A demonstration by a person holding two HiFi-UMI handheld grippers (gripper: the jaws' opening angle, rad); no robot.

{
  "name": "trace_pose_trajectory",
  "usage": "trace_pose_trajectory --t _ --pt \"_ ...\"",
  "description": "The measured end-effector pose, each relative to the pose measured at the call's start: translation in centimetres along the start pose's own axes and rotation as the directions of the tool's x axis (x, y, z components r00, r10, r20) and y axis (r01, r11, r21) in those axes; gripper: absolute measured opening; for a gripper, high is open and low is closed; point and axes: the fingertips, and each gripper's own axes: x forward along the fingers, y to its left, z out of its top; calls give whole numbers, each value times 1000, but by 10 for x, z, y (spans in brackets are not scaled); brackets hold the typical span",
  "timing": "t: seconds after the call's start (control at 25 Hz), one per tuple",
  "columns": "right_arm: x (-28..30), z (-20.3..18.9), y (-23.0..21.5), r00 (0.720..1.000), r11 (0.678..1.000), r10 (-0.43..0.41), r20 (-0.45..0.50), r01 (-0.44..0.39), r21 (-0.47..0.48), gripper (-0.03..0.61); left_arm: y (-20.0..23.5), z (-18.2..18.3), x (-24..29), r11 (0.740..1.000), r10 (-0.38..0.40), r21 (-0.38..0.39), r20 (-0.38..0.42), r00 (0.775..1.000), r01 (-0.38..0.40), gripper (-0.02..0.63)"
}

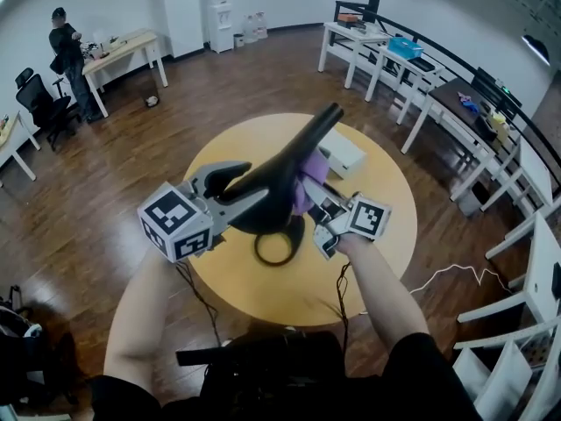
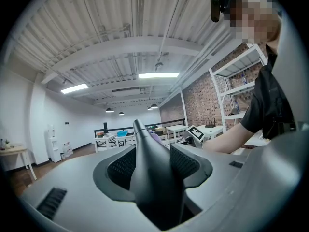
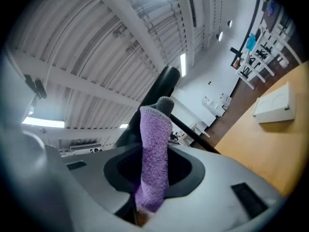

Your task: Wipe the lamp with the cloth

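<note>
I hold a black lamp (image 1: 282, 172) above the round table; its arm slants up to the right and a ring-shaped part (image 1: 274, 247) hangs low. My left gripper (image 1: 237, 189) is shut on the lamp's arm, which fills the gap between the jaws in the left gripper view (image 2: 153, 173). My right gripper (image 1: 316, 202) is shut on a purple cloth (image 1: 306, 182) that rests against the arm's right side. In the right gripper view the cloth (image 3: 154, 163) stands up between the jaws (image 3: 152, 178) with the lamp (image 3: 162, 87) just behind it. The cloth (image 2: 155, 138) peeks out behind the arm.
A white box (image 1: 341, 152) lies on the yellow round table (image 1: 377, 261) beyond the lamp; it also shows in the right gripper view (image 3: 275, 103). White desks (image 1: 412, 68) line the right side. A person (image 1: 68, 55) stands far left by a desk. Cables hang off the table's front.
</note>
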Motion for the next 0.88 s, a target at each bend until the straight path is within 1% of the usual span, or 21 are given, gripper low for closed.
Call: trace_pose_trajectory --t 0.08,0.16,0.24,0.28,0.36,0.44,0.52,0.56,0.64,0.72,0.8,0.88 --pt "-9 -6 0 999 999 -25 -31 24 -24 98 -1 0 -3 1000 3 -11 7 1000 -3 224" --pt "-14 -8 -1 996 993 -69 -58 63 -97 98 0 -2 -11 999 20 -29 14 1000 -19 225" --pt "-13 0 -5 992 983 -116 -44 108 -151 98 3 -4 -20 997 50 -63 28 998 -48 225" --pt "-11 7 -7 992 983 -124 -19 120 -140 98 4 -4 -23 994 70 -90 38 997 -66 225" --pt "-4 20 -7 993 995 -93 67 96 -38 98 7 -5 -30 979 122 -171 72 990 -108 240" --pt "5 25 -4 989 997 -43 144 34 67 98 13 -7 -39 951 181 -272 114 977 -145 241" --pt "9 19 -3 984 993 -19 177 -2 118 98 18 -11 -46 921 222 -356 145 964 -158 241" --pt "8 15 -4 983 991 -11 185 -14 133 98 19 -14 -49 909 231 -386 153 961 -158 241" --pt "5 5 -6 982 985 14 187 -45 164 98 19 -19 -52 894 246 -418 154 957 -162 241" --pt "1 -11 -7 983 975 37 182 -75 209 98 19 -23 -56 886 274 -425 155 949 -186 241" --pt "-3 -26 -7 982 959 64 180 -110 261 98 20 -23 -60 874 312 -437 171 935 -212 241" --pt "-8 -41 -4 983 948 97 157 -139 285 97 20 -22 -64 863 352 -447 195 916 -236 241"
